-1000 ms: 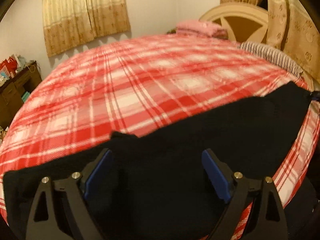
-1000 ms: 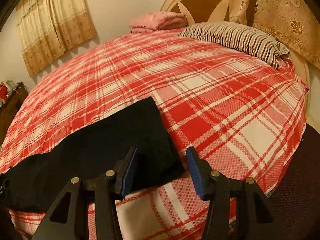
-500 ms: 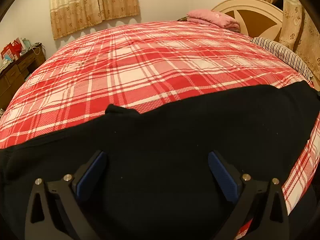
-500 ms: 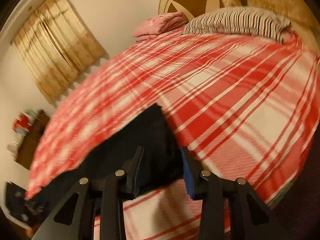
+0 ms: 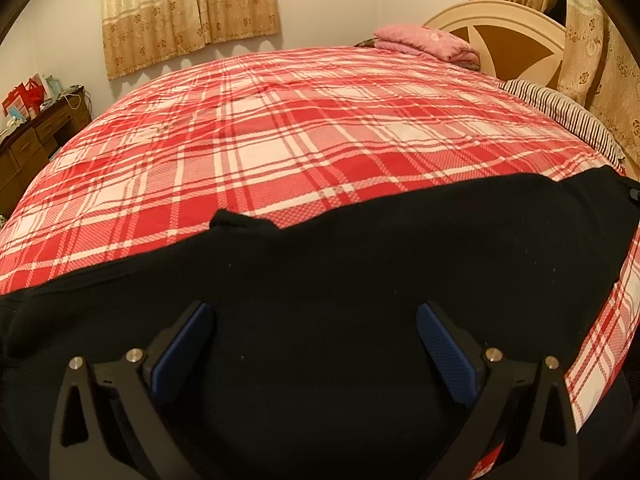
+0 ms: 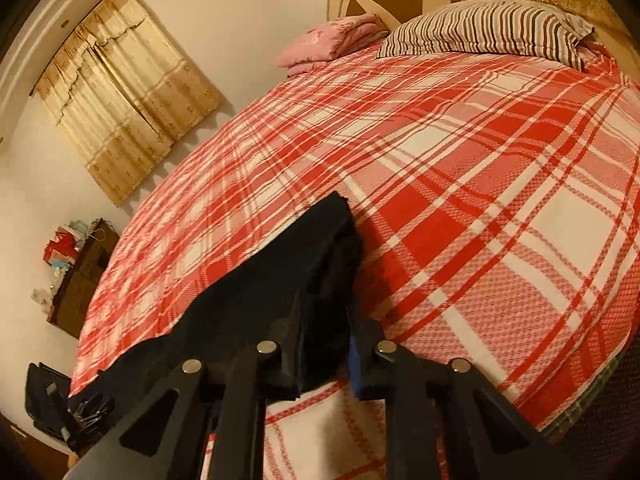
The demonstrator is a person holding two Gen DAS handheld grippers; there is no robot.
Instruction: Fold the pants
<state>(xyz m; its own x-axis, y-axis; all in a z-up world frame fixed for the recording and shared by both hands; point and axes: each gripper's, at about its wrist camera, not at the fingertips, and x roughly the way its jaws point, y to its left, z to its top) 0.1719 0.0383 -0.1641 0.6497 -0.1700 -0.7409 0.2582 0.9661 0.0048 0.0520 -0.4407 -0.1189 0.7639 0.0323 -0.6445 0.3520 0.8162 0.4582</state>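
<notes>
Black pants [image 5: 360, 272] lie stretched along the near edge of the bed with the red plaid sheet [image 5: 280, 140]. My left gripper [image 5: 314, 344] is open, its blue pads wide apart just above the middle of the pants. In the right wrist view my right gripper [image 6: 324, 344] is shut on the pants' right end [image 6: 316, 260] and lifts the cloth off the sheet [image 6: 480, 200]. The left gripper shows small at the lower left in that view [image 6: 86, 412].
A striped pillow [image 6: 484, 28] and folded pink bedding [image 6: 332, 40] lie by the headboard [image 5: 500, 36]. A dark wooden dresser [image 5: 36, 140] stands left of the bed. Curtains [image 5: 188, 8] hang on the far wall.
My right gripper has closed on the end of the pants and raised it, tilting as it did. My left gripper came lower and closer over the pants, still open.
</notes>
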